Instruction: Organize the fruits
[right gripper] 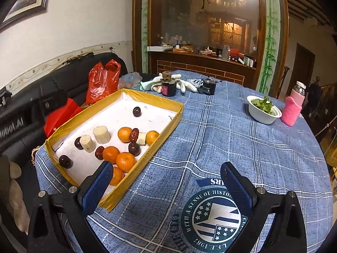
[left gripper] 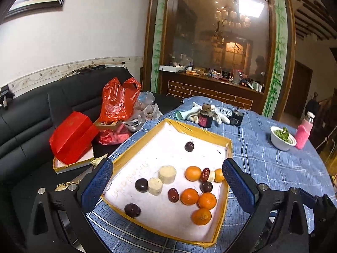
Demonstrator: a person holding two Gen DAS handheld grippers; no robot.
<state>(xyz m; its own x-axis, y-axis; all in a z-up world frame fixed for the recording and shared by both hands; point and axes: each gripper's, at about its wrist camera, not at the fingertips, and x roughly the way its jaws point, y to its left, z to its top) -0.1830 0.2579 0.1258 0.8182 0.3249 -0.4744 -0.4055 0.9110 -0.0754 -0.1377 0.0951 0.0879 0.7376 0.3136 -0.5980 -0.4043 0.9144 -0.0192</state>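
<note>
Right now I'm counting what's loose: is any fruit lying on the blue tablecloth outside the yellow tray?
No, every orange and dark fruit sits inside the yellow tray.

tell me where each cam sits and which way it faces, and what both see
Left wrist: rides the left gripper, above the near edge of the yellow-rimmed tray, looking across its fruit toward the glass cabinet; only its own open blue fingers show.
Right wrist: rides the right gripper, over the blue tablecloth right of the tray, facing the same way; own open fingers only.
Shared: tray, oranges, white bowl, pink bottle.
</note>
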